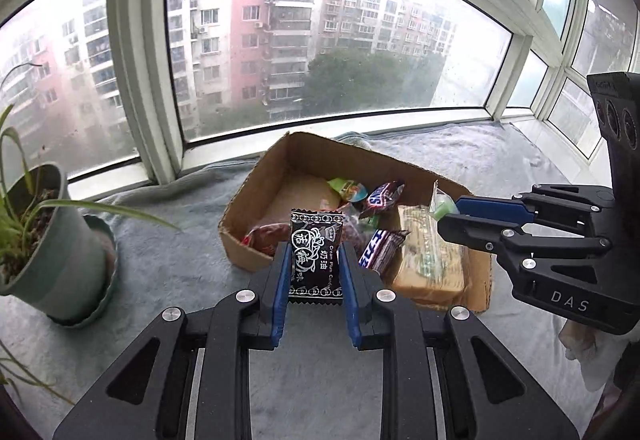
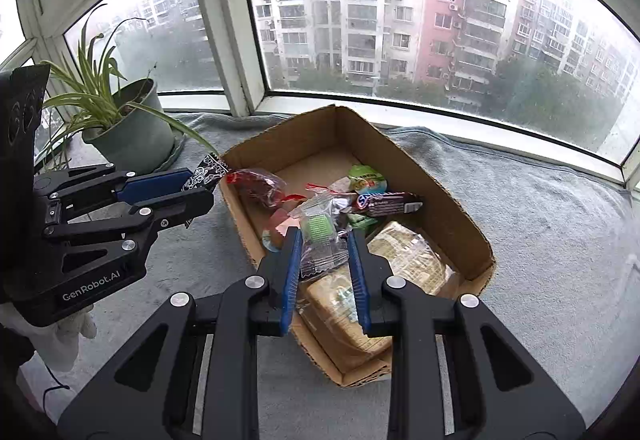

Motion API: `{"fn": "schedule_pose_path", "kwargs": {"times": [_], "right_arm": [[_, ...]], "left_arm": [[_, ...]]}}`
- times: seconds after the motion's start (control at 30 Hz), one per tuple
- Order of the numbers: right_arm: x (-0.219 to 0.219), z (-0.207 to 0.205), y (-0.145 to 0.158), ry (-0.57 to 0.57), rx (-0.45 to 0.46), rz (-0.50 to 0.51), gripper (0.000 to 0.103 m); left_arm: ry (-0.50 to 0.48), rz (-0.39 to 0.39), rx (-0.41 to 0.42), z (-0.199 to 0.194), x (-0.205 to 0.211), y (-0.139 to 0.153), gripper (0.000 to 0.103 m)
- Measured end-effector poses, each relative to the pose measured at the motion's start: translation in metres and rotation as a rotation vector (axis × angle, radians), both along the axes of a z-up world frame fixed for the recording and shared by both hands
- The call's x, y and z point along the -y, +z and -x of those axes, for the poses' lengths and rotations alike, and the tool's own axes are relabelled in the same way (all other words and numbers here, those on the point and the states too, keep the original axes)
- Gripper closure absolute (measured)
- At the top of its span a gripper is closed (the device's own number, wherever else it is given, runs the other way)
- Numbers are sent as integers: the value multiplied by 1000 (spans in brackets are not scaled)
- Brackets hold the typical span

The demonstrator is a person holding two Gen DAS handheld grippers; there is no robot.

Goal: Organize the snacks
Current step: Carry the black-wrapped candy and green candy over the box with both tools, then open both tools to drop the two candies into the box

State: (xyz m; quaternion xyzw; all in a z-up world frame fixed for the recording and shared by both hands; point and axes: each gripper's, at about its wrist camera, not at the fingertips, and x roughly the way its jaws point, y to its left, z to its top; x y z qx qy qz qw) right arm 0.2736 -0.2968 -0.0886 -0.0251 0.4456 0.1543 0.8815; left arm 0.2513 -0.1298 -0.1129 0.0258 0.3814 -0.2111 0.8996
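Setting: a window ledge covered with a grey-blue blanket [image 1: 168,264], apartment blocks behind rain-streaked glass.
Hand-held grippers: two, both black with blue pads, both raised over the ledge near the box.
Left hand-held gripper [image 1: 314,260]: jaws drawn close on one black plum candy packet [image 1: 316,252], printed in white and held upright by its sides, in front of the near left corner of the box; in the right wrist view the same packet [image 2: 204,174] pokes out past the pads just left of the box wall.
Right hand-held gripper [image 2: 325,254]: jaws pinched on one clear-wrapped green sweet [image 2: 318,236], which hangs above the box interior; in the left wrist view it [image 1: 442,206] sits over the right half of the box.
Container: one open cardboard box [image 2: 448,208], flaps up, resting on the blanket.
Box contents: two Snickers bars [image 1: 382,196] [image 1: 380,246]; two clear-wrapped blocks of pale brown biscuits [image 2: 412,256] [image 2: 340,304] at the near end; one red-wrapped snack [image 2: 258,186] against the left wall; one green jelly cup [image 2: 366,176]; further small wrappers beneath, too jumbled to count.
Plants: one spider plant in a grey-green pot [image 1: 60,240] on a saucer, left of the box and well apart from it.
Person: a pale gloved hand [image 2: 74,324] beneath the left tool.
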Motion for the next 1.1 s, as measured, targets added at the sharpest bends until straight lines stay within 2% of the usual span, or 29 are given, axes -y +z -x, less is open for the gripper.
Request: {"fn": "schedule_pose_path", "kwargs": {"times": [0.3,0.4,0.47,0.87,0.9,0.97,1.1], "right_arm": [[23,-8,-9,-49,-10,10,78],[26,-6,-9,-64,1,22,71],[29,-6,-8,-70,0,12,69],[21,7,7,-60,23,3,69],[20,9,9,-58,28,2,67],[18,14,15,-60,44,1,53],[16,25,27,-66,65,-14,51]], "left_arm": [[-24,-2,4,-18,34,0,81],[-13,-24,16,-19,40,1,80],[-2,-18,4,-21,40,2,74],[4,-23,34,-7,29,18,74],[3,-23,39,-5,29,20,74],[2,-23,49,0,27,25,74],[5,-23,66,11,24,34,74]]}}
